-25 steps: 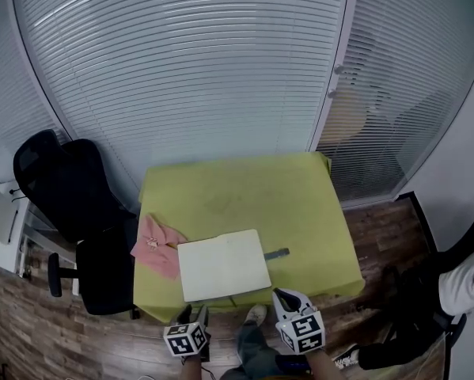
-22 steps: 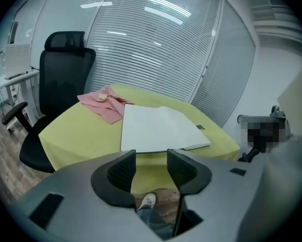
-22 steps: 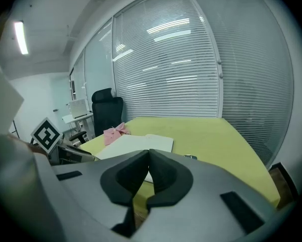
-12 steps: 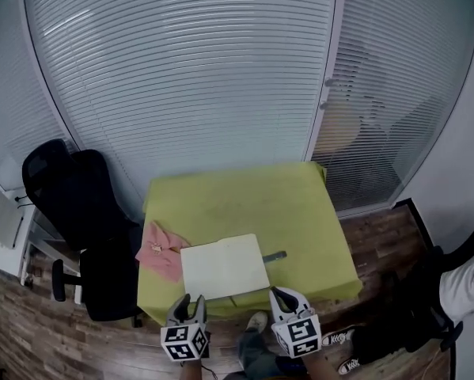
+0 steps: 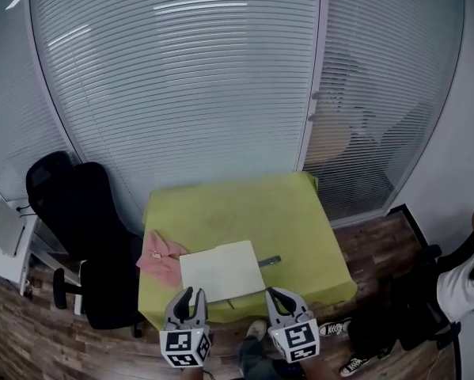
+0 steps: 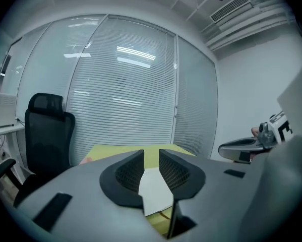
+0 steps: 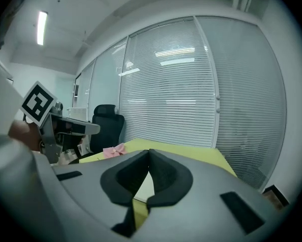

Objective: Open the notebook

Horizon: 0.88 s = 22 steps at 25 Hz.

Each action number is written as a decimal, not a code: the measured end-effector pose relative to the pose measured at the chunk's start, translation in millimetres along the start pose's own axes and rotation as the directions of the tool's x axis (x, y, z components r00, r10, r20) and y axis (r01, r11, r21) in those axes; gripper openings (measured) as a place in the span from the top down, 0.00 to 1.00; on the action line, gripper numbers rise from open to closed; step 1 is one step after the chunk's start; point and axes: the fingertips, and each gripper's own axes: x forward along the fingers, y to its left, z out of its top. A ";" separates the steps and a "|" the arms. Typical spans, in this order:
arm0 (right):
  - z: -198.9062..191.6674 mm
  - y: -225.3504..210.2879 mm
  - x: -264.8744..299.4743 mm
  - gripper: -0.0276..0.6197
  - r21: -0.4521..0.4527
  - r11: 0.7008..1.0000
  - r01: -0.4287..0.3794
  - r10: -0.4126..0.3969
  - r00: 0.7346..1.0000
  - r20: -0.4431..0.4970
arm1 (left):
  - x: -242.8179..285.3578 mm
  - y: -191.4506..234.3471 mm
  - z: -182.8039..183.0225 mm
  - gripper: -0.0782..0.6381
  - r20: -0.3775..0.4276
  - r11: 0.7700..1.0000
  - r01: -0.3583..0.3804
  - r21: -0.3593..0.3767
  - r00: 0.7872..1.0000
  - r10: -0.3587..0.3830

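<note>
The notebook [image 5: 221,271] lies closed with its white cover up, near the front edge of the yellow-green table [image 5: 244,208]. Both grippers hover in the air in front of that edge, apart from the notebook. My left gripper [image 5: 187,298] points at the notebook's left part. Its jaws are closing, with a gap left and nothing between them. In the left gripper view the notebook [image 6: 153,188] shows far off through the gap of that gripper [image 6: 151,153]. My right gripper [image 5: 278,295] is shut, its tips [image 7: 149,153] touching and holding nothing.
A pink cloth [image 5: 161,253] lies at the table's left edge beside the notebook. A dark pen-like thing [image 5: 270,260] lies right of the notebook. A black office chair [image 5: 78,212] stands left of the table. A person [image 5: 466,279] sits at the far right. Blinds cover the glass wall behind.
Both grippers have risen and stand further into the head view, nearer the table's front edge. The left gripper's jaws have narrowed. The notebook has not moved.
</note>
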 end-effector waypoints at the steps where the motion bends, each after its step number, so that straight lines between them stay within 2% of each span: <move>1: 1.1 -0.2 -2.3 0.94 -0.003 1.000 0.002 -0.001 1.000 0.004 | -1.6 -1.5 2.0 0.74 0.009 1.000 0.001 -0.005 1.000 -0.001; 22: 13.6 -4.7 -21.2 0.94 -0.029 0.999 0.030 -0.028 0.997 0.071 | -13.1 -22.0 19.9 0.78 0.078 1.000 0.015 0.005 0.997 -0.016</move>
